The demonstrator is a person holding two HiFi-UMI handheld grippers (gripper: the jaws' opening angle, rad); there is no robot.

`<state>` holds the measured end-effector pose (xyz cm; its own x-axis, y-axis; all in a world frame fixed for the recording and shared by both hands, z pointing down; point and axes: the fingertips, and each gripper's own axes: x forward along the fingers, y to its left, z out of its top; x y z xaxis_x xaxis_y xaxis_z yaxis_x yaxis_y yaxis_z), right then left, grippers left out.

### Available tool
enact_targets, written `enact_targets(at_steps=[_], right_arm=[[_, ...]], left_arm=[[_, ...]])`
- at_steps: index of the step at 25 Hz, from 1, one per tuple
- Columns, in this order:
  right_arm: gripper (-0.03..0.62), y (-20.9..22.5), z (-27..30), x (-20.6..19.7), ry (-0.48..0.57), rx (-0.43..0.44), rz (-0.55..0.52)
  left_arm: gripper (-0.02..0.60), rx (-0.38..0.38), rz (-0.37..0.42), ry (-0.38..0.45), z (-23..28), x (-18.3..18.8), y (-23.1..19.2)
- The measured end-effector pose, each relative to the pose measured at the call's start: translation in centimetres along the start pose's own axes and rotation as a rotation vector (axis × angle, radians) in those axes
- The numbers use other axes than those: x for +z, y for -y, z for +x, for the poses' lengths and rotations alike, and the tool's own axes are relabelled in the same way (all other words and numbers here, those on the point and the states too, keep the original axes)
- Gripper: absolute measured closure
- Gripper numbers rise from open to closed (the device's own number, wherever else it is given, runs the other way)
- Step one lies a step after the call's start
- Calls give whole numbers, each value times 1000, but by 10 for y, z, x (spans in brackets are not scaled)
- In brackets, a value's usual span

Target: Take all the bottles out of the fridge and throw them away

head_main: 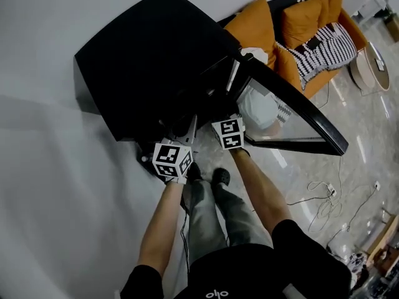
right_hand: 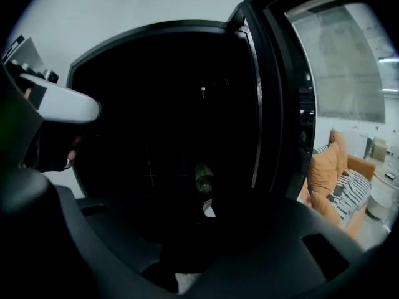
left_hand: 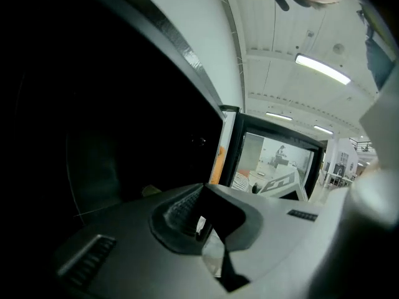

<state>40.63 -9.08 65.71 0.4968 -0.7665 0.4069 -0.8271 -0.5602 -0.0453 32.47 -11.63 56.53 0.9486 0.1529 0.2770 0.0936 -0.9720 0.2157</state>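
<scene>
Black fridge stands open with bottles low inside it, so reaching in looks the step in hand: the right gripper, jaws half apart and empty at the fridge mouth, must close round one, while the left gripper has its jaws shut on nothing.

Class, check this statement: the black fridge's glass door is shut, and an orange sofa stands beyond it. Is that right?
No. The head view shows the glass door swung open, not shut. Corrected: the black fridge's glass door is open, and an orange sofa stands beyond it.
</scene>
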Motion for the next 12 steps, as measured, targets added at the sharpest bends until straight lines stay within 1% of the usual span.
enact_targets(at_steps=[4,6,12], right_arm=[[420,4,40,-36,-33,-39,-1],[391,7,54,-47,-36,-64,0],[379,13,79,-60,-24,-133,-40]], left_arm=[[575,-13,-18,0,15,-29,-19],[575,-21,-20,-1,18,-41,-26],[575,-27,-30,3,19,-64,-34]])
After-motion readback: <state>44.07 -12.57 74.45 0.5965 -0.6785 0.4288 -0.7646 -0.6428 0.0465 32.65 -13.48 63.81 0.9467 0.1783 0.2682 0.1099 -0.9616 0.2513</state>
